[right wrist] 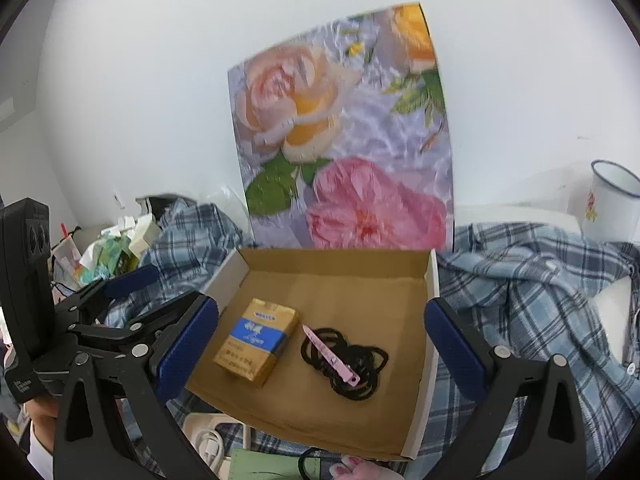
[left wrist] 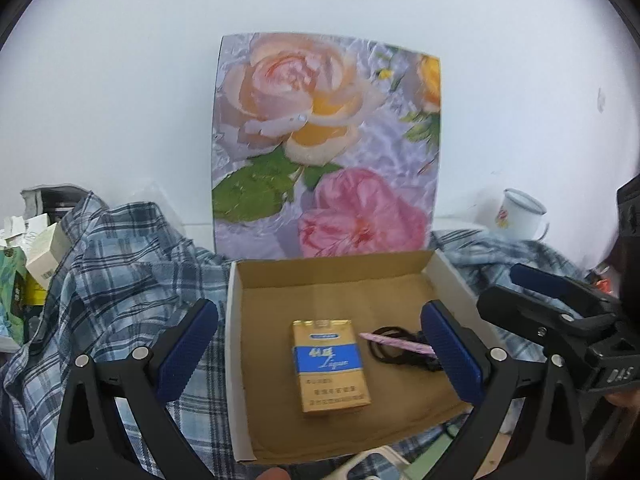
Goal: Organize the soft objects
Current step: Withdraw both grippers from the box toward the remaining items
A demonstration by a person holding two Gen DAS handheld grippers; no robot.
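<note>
An open cardboard box [left wrist: 316,276] [right wrist: 336,264] lies on a blue plaid shirt [left wrist: 112,256] [right wrist: 532,292]. Inside it lie a gold and blue cigarette pack [left wrist: 330,364] [right wrist: 258,344], a bundle of black hair ties [left wrist: 390,348] [right wrist: 346,364] and a pink clip [left wrist: 396,344] [right wrist: 330,354] on top of them. My left gripper [left wrist: 320,360] is open and empty, jaws wide either side of the pack. My right gripper [right wrist: 322,352] is open and empty over the box. The right gripper also shows at the right edge of the left wrist view [left wrist: 560,304].
The box's floral lid [left wrist: 326,144] [right wrist: 344,136] stands upright against the white wall. A white enamel mug [left wrist: 518,214] [right wrist: 610,200] stands at the right. Boxes and packets [left wrist: 32,252] [right wrist: 116,244] pile at the left. A white charger [right wrist: 208,440] and a green pouch [right wrist: 264,466] lie in front.
</note>
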